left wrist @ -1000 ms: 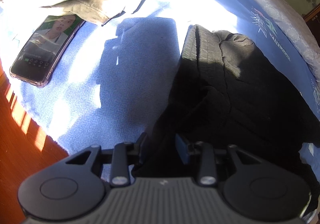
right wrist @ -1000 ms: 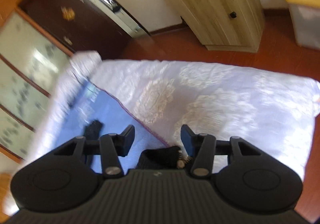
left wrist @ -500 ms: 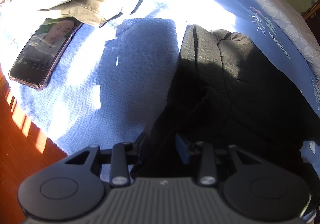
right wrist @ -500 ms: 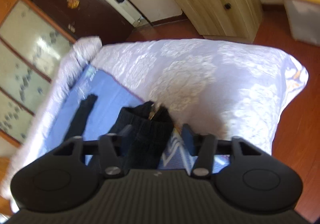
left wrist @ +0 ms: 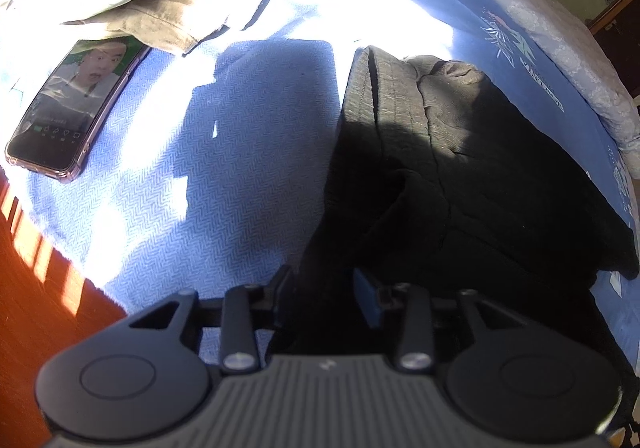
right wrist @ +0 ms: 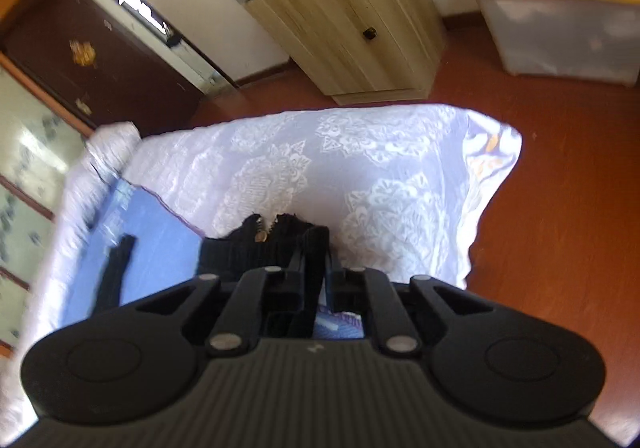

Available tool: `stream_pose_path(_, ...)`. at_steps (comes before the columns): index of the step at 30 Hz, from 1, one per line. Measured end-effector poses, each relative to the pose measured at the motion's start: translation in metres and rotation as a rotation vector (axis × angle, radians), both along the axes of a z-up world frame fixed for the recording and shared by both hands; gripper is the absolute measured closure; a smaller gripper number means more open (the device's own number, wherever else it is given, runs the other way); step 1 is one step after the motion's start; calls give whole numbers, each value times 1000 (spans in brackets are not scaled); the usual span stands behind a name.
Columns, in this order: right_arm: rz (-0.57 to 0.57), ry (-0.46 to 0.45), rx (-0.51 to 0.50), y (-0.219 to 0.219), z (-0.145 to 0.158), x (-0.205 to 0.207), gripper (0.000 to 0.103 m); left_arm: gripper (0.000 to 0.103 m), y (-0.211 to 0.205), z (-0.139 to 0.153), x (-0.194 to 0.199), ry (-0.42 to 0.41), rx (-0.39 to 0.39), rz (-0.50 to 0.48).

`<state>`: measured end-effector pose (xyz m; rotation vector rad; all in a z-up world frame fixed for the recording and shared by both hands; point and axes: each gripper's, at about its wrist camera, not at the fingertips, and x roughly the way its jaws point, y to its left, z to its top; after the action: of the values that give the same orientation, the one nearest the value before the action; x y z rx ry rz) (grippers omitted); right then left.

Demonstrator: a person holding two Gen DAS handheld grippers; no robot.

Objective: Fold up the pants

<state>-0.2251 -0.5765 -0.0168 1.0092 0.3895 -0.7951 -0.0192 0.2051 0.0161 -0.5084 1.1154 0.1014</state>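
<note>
The right gripper (right wrist: 316, 272) has just been closing its jaws, now clenched on the waistband of the black ribbed fabric pants (left wrist: 460, 176). The left gripper (left wrist: 324, 292) has just been easing its jaws wider; a dark fold lies between them, but I cannot tell whether they press it.

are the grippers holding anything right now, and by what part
The right gripper, jaws just closing, pinches the black pants at the waistband beside the zipper. The left gripper straddles the pants' near edge, jaws just opening; no firm grip shows.
</note>
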Motion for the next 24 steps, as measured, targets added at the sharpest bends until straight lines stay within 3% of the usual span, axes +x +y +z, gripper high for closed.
stream_pose_path(2,-20,-12,9,0,5,-1,82,50,2,3,-6,-14,-7,-8)
stream_pose_path(5,-19,-55,8,7,13,-6,63,46,8,8,-20,-44,-43,-6)
stream_pose_path(8,19,-76,-1,17,18,-7,55,43,15,13,-38,-73,-87,5)
stream_pose_path(12,72,-45,-29,35,16,0,54,36,14,18,-60,-99,-147,-1)
stream_pose_path(14,81,-32,-28,41,12,3,54,26,9,15,-66,-95,-184,-6)
stream_pose_path(19,55,-43,-3,47,4,4,54,23,-17,-7,-66,-55,-235,-31)
stream_pose_path(21,45,-50,5,48,3,3,54,23,-26,-23,-62,-9,-243,-32)
stream_pose_path(22,38,-56,10,49,3,1,55,28,-29,-28,-60,-1,-251,-32)
stream_pose_path(24,25,-65,20,48,3,-3,54,57,-34,-36,-57,8,-275,-38)
